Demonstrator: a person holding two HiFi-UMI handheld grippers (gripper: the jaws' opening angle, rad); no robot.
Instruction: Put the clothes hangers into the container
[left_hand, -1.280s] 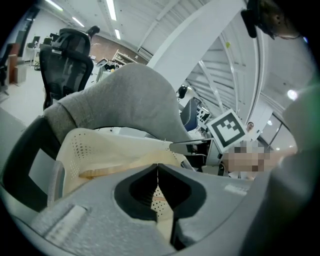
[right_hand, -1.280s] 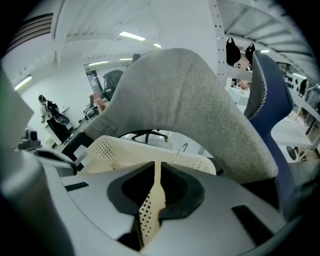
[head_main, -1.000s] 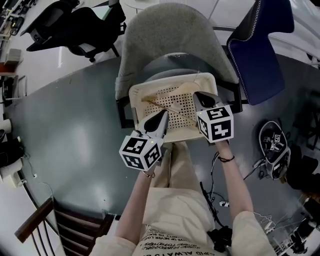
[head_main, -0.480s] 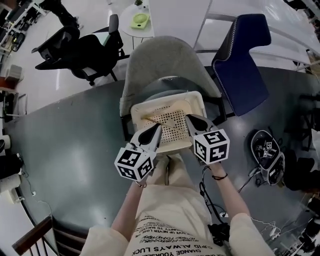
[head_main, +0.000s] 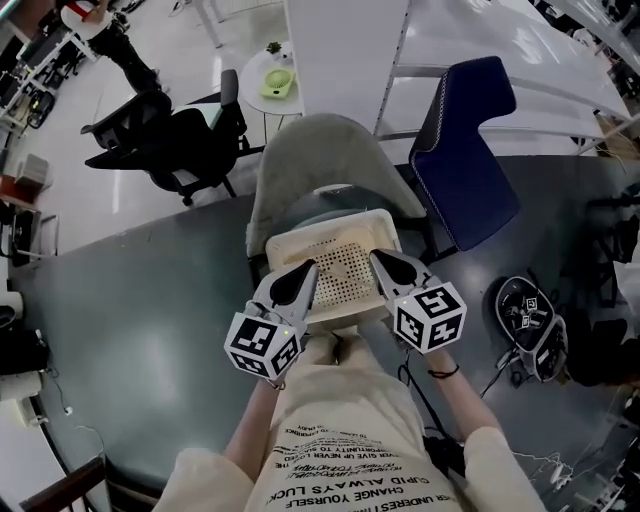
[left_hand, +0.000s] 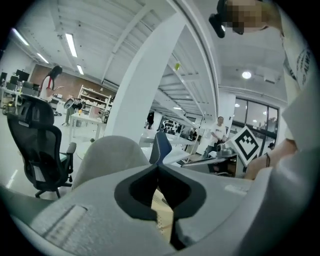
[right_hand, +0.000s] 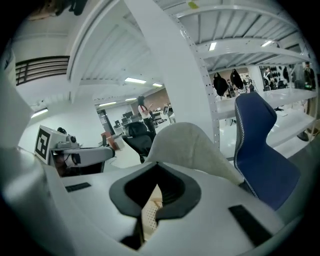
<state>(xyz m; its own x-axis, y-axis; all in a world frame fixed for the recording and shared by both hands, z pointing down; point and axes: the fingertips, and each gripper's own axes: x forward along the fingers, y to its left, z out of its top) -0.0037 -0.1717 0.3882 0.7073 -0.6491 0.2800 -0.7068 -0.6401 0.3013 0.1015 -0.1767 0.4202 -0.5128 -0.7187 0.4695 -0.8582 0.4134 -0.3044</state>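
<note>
A cream perforated container (head_main: 332, 222) rests on the seat of a grey shell chair (head_main: 312, 160). At this size I cannot make out any hangers in it. My left gripper (head_main: 304, 269) hovers over the container's left front edge. It is shut, with nothing between its fingers. My right gripper (head_main: 381, 257) hangs over the right edge, also shut and empty. In the left gripper view the shut tips (left_hand: 158, 165) point at the chair back, and a strip of container (left_hand: 163, 212) shows below them. The right gripper view shows the same between its tips (right_hand: 157, 163).
A blue chair (head_main: 465, 150) stands right of the grey one, and a black office chair (head_main: 165, 140) stands at the left. A small round table (head_main: 275, 80) is behind. Cables and black gear (head_main: 530, 315) lie on the floor at the right. A white pillar (left_hand: 145, 75) rises ahead.
Both grippers have risen away from the container, still shut and empty. The head view has lifted, so the container looks smaller, and the wooden hangers seen in it earlier no longer show.
</note>
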